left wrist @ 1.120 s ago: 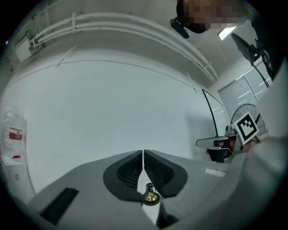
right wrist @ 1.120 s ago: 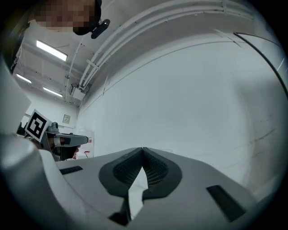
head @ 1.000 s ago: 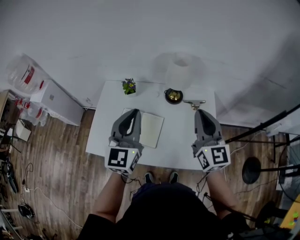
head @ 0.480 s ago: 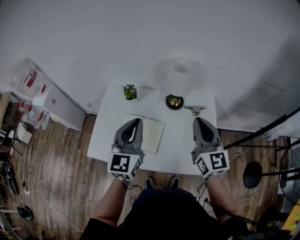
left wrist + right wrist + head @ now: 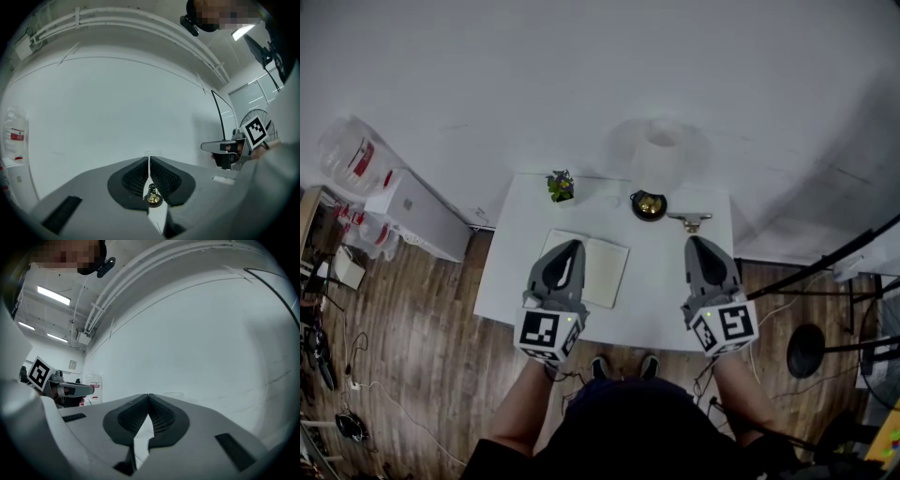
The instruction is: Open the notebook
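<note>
Table: a white rectangular table [image 5: 511, 281] sits at the centre of the head view, on a wooden plank floor [image 5: 412, 328].
Notebook: a pale cream notebook [image 5: 605, 270] lies flat on the table left of centre, its left part hidden under the left claw; whether it is open cannot be told.
Left claw [image 5: 572, 246]: jaws closed tip to tip, nothing between them, above the notebook's left edge.
Right claw [image 5: 697, 242]: jaws closed and empty, over the table's right side, well apart from the notebook.
Bowl: a dark round bowl [image 5: 648, 203] at the table's far edge holds something golden.
Pot: a small pot with a green plant [image 5: 560, 185] stands at the far left corner.
Jug: a clear plastic jug with a red label [image 5: 347, 155] stands at the upper left; its contents cannot be told.
</note>
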### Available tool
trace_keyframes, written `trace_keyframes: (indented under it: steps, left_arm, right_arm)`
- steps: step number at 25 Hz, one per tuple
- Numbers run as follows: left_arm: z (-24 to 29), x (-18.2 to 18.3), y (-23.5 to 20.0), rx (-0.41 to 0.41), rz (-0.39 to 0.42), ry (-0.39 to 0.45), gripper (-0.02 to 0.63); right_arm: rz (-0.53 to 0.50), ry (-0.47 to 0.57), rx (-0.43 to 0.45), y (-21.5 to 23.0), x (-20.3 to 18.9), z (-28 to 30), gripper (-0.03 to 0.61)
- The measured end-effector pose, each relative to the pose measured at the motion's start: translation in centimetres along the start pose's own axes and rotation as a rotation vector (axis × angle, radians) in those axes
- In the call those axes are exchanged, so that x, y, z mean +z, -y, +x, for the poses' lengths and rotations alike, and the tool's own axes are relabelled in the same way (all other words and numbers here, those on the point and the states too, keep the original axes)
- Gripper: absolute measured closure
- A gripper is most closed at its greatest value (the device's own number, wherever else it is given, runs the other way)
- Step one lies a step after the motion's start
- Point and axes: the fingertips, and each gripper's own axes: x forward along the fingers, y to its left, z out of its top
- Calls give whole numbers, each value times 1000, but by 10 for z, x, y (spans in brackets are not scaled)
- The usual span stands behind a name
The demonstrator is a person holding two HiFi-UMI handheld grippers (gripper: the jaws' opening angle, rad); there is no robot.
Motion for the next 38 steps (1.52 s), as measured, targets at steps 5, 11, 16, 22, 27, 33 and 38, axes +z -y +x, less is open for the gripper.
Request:
trace_keyframes:
  steps: [5, 11, 16, 22, 27, 33, 38]
  left_arm:
    - [0, -1, -1, 5, 3, -1, 601]
    - [-1, 2, -2, 6, 4, 0, 601]
    - [0, 3, -2, 7, 9, 1, 601]
    - [0, 2, -3, 8, 9, -4, 601]
    - [-1, -1, -6, 12, 1, -7, 601]
    - [-3, -7, -10, 15, -2, -9, 601]
    - [-3, -13, -14, 18, -6, -35, 601]
  right_arm:
    - [-2, -4, 6, -2, 0, 0, 574]
    - [-6, -3, 12, -4, 1, 1, 574]
    - [-11, -3, 14, -4, 2, 2, 574]
    - [-26, -7, 33, -7, 1, 2, 575]
    - [-24, -7, 43, -10, 0, 3, 575]
    - [-21, -8, 36, -12, -2, 3, 575]
    - [-20, -15, 33, -12, -3, 5, 575]
